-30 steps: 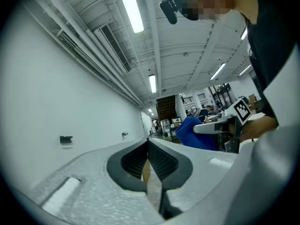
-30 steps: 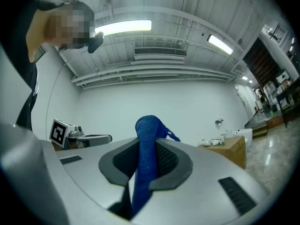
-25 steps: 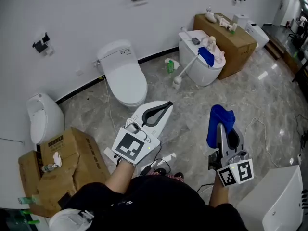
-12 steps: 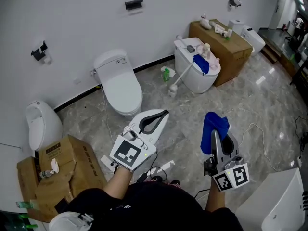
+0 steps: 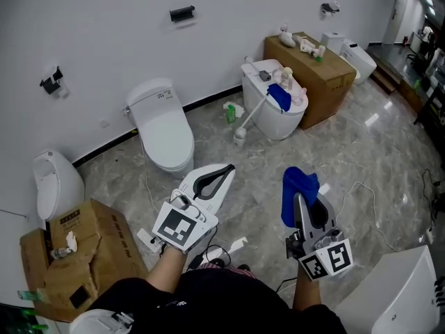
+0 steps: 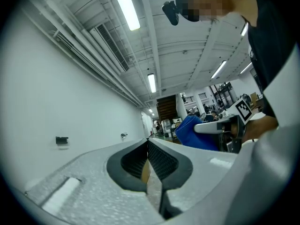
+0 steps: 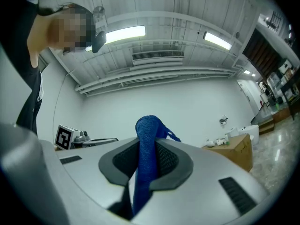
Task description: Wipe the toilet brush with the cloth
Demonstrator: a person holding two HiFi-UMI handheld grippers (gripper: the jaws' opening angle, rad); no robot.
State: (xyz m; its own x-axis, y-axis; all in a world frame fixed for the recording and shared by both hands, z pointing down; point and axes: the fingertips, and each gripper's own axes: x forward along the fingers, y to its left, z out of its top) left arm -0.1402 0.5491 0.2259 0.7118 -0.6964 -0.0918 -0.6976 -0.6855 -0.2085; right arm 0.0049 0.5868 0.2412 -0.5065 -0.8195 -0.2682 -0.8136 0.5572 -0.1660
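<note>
Right gripper [image 7: 146, 153] clamped on cloth [image 7: 146, 128], left gripper [image 6: 149, 146] together, brush [image 5: 253, 114] only in head view

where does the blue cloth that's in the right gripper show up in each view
Head view: lower right of centre, the blue cloth sticks up out of the right gripper.
Left gripper view: right of centre, at mid-height.
Right gripper view: dead centre, clamped between the jaws.
Shared landmark: the small wall fixture.

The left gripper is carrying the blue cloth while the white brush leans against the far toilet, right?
No: the right gripper has the blue cloth clamped in its jaws, as the right gripper view shows. The white brush does lean against the far toilet.
</note>
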